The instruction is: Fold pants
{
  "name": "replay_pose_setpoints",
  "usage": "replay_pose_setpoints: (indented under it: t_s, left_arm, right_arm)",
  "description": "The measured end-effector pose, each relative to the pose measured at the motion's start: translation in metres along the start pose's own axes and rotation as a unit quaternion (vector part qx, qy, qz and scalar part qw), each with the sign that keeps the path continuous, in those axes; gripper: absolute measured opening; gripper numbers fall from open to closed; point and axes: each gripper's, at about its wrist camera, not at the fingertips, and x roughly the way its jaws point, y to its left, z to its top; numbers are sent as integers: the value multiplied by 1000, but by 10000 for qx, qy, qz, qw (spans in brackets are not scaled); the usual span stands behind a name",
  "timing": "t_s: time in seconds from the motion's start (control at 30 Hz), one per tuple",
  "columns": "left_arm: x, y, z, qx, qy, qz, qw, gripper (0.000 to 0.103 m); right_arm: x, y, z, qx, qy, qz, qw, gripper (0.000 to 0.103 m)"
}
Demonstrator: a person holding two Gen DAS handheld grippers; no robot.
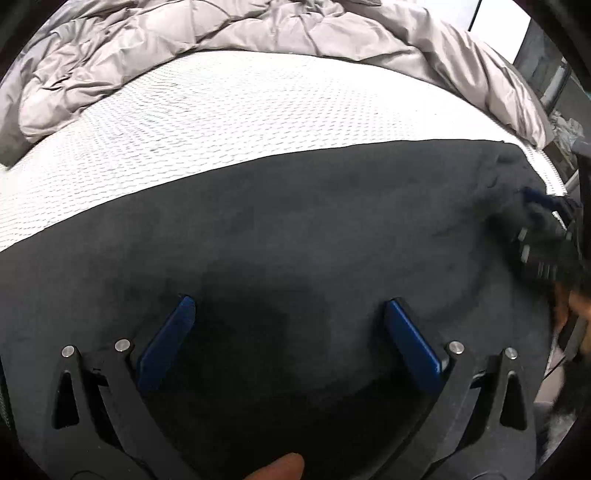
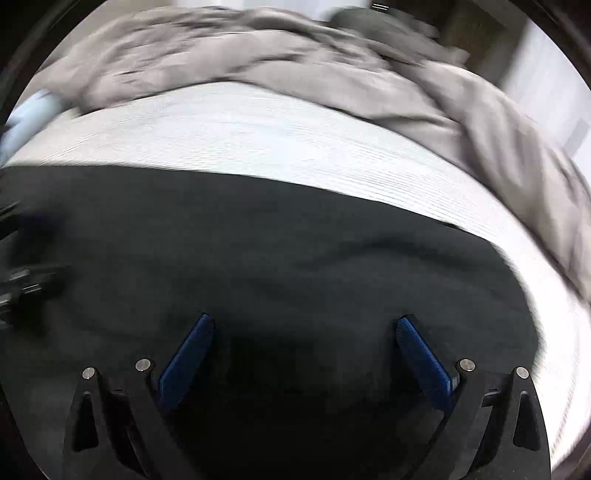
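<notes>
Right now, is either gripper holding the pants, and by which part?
Nothing is held. The left gripper and right gripper both stand wide open above the dark pants, with no cloth between the fingers.

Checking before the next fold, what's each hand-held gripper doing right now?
Left hand-held gripper: open, empty, over the dark pants.
Right hand-held gripper: open, empty.

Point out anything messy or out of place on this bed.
The grey comforter is bunched in a crumpled heap along the far side of the white mattress. The dark pants lie fairly flat; nothing looks spilled or damaged.
</notes>
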Motion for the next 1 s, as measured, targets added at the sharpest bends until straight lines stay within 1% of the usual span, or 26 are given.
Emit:
replay_pose_setpoints:
  t_s: [0.03,0.07,0.1,0.17,0.23,0.27,0.33,0.4,0.43,0.47,0.57,0.6,0.67,0.73,0.77,0.8,0.83,0.9,0.97,1.0]
  left_arm:
    - [0,3,-1,-14,-13,15,10000,102]
    - [-1,6,-2,-21,-22,34,10000,102]
    - [-1,9,-1,-17,-36,47,10000,102]
    - [-5,11,-3,-54,-105,78,9999,102]
    - [-14,14,-6,-116,-179,88,9997,102]
    - [-18,12,-2,-156,-273,51,9995,102]
    - [-26,10,6,-231,-441,-95,9987,102]
    - [-24,9,19,-256,-521,-186,9981,102]
    - [-20,8,26,-245,-520,-207,9981,102]
    - [-14,9,32,-238,-501,-226,9982,102]
    - [9,15,37,-247,-193,-154,9994,102]
    - [15,18,36,-263,-128,-160,9994,102]
    - [15,21,34,-230,-172,-212,9994,102]
    - [13,23,32,-237,-186,-216,9993,102]
    - [12,25,31,-258,-195,-203,9993,102]
    - [13,25,29,-259,-198,-208,9993,102]
    - [13,26,28,-243,-202,-197,9993,102]
    - [14,23,29,-184,-193,-123,9996,102]
    - [13,24,29,-177,-206,-77,9996,102]
    - [9,25,28,-226,-237,-24,9995,102]
  right_arm:
    - [3,-13,-1,197,24,-186,9996,100]
    - [8,-32,-5,549,94,-511,9971,101]
    - [9,-43,-6,758,97,-596,9953,101]
    - [6,-54,-5,941,22,-390,9948,101]
    - [-5,-50,0,834,-189,-383,9956,101]
    - [-16,-43,-3,778,-301,-310,9960,101]
    - [-30,-22,4,656,-541,103,9963,101]
    - [-28,-3,19,527,-563,722,9944,101]
    - [-24,8,24,443,-533,962,9929,101]
    - [-20,21,31,321,-511,1116,9919,101]
    - [2,56,48,-338,-388,1230,9911,101]
    - [10,67,50,-548,-258,1260,9902,101]
    - [24,61,49,-631,-45,1156,9913,101]
    - [32,32,50,-322,-29,726,9968,101]
    - [37,12,50,-45,25,320,9995,101]
    - [42,-14,46,284,110,-208,9993,101]
    - [46,-32,43,508,159,-444,9976,100]
    - [50,-56,35,826,236,-560,9947,100]
    - [47,-66,30,883,213,-673,9936,100]
    - [40,-68,29,877,128,-694,9936,100]
